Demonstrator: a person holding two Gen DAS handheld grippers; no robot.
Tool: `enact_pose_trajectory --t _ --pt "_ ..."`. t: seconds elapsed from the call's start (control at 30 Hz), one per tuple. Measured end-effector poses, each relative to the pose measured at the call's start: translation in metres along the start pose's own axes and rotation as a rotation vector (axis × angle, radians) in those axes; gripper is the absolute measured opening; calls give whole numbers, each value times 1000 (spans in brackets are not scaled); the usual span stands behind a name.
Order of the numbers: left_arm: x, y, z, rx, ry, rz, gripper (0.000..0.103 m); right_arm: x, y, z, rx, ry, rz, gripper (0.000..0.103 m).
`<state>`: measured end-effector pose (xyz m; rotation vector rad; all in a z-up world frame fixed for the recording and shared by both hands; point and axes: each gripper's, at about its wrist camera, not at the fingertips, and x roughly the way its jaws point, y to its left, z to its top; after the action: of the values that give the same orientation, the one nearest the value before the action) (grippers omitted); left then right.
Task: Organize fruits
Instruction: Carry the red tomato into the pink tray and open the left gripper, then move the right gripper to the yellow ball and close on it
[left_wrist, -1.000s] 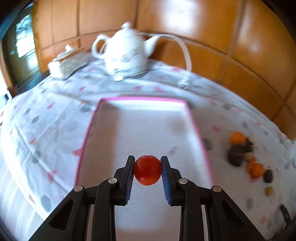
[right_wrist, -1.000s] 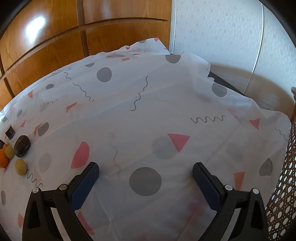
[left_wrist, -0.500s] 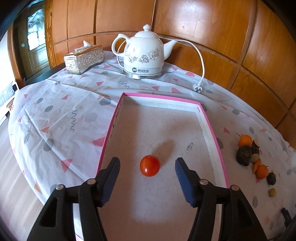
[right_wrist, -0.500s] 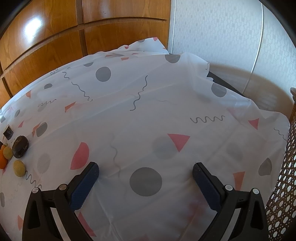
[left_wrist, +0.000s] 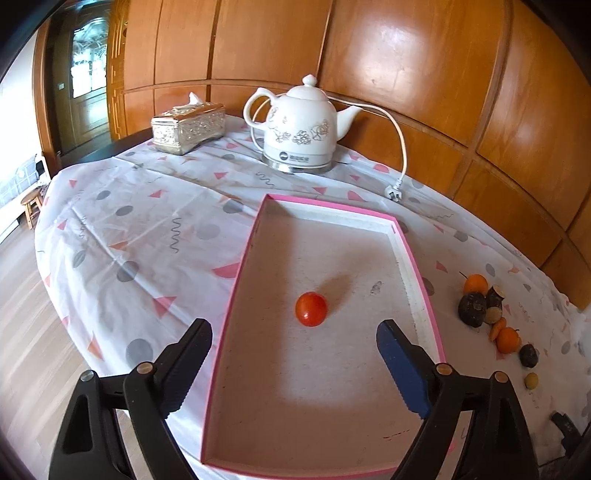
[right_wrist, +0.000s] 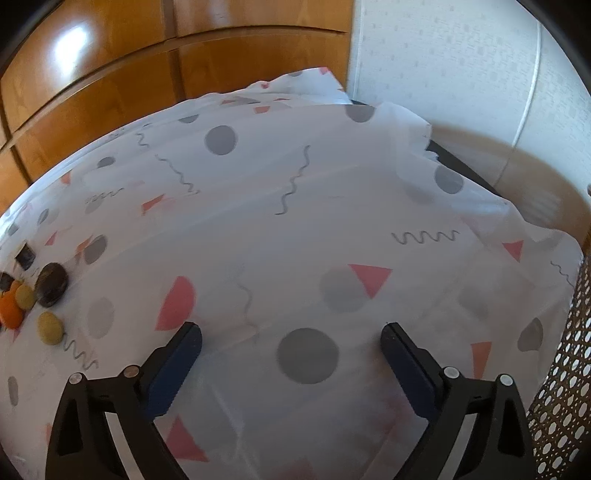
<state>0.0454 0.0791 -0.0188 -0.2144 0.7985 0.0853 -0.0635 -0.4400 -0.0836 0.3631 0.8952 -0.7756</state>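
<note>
A red tomato (left_wrist: 311, 308) lies loose on the floor of the pink-rimmed tray (left_wrist: 421, 275). My left gripper (left_wrist: 294, 330) hangs just behind and above it, jaws opening wide, nothing between the pads. To the right of the tray lies a cluster of small fruits (left_wrist: 484, 314): oranges, dark round ones and a yellowish one. In the right wrist view the same fruits (right_wrist: 33, 299) sit at the far left on the patterned cloth. My right gripper (right_wrist: 291, 338) hovers open over bare cloth, holding nothing.
A white electric kettle (left_wrist: 301, 131) with its cord and plug (left_wrist: 392, 192) stands behind the tray, a silver tissue box (left_wrist: 188, 127) to its left. Wood panelling backs the table. The cloth's edge drops off at the left; a woven chair back (right_wrist: 565, 387) is at right.
The left gripper let go of the tomato, which now rests in the tray, and its jaws spread wide as it drew back and up. The right gripper stayed put.
</note>
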Motion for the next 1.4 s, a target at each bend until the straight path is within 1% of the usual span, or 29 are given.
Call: enact_pose_trajectory --t 0.07,0.1,0.2,0.4,0.5,0.57,0.67,0.73,0.8,0.83,0.93,0.97,1.03,1.13,1.2,1.27,1.3,1.37,1.4 --pt "0 3 -2 -9 8 7 92 -2 7 -1 -23 -1 22 93" --pt "0 5 -2 -14 13 8 92 -3 10 -1 -33 1 37 92" --pt "2 8 -5 -34 29 9 93 -9 27 0 -82 3 127 87" --pt "-3 10 -7 -41 26 14 96 -28 72 0 -202 -16 298 86" --pt "-7 11 -7 -41 20 16 97 -34 97 -2 -252 -10 365 86" --pt "-9 12 -8 -41 16 22 98 -36 113 -4 -277 0 394 86" --pt "-12 15 -8 -48 11 27 98 -34 131 -3 -324 5 406 86" --pt "-13 17 -9 -54 8 37 99 -30 142 -5 -355 9 398 86" --pt "-14 19 -8 -61 5 46 99 -25 151 -7 -383 19 385 81" --pt "-14 19 -8 -64 5 48 99 -23 151 -8 -392 27 379 77" --pt "-15 21 -8 -70 4 53 99 -17 152 -10 -398 46 363 75" --pt "-15 21 -8 -70 2 54 99 -16 152 -10 -401 49 357 71" --pt "-16 21 -8 -70 -2 55 99 -16 153 -11 -409 42 348 68" --pt "-17 20 -8 -68 -3 54 100 -18 153 -11 -425 31 337 57" --pt "-17 20 -8 -69 -3 50 100 -19 151 -11 -428 29 337 52" --pt "-17 20 -8 -66 -5 52 100 -20 149 -12 -433 24 337 44" --pt "-18 20 -8 -64 -7 52 100 -21 149 -12 -434 23 338 42" --pt "-19 19 -9 -60 -11 52 100 -22 147 -13 -434 21 340 32" --pt "-19 18 -9 -58 -13 52 100 -22 147 -14 -435 21 342 30"
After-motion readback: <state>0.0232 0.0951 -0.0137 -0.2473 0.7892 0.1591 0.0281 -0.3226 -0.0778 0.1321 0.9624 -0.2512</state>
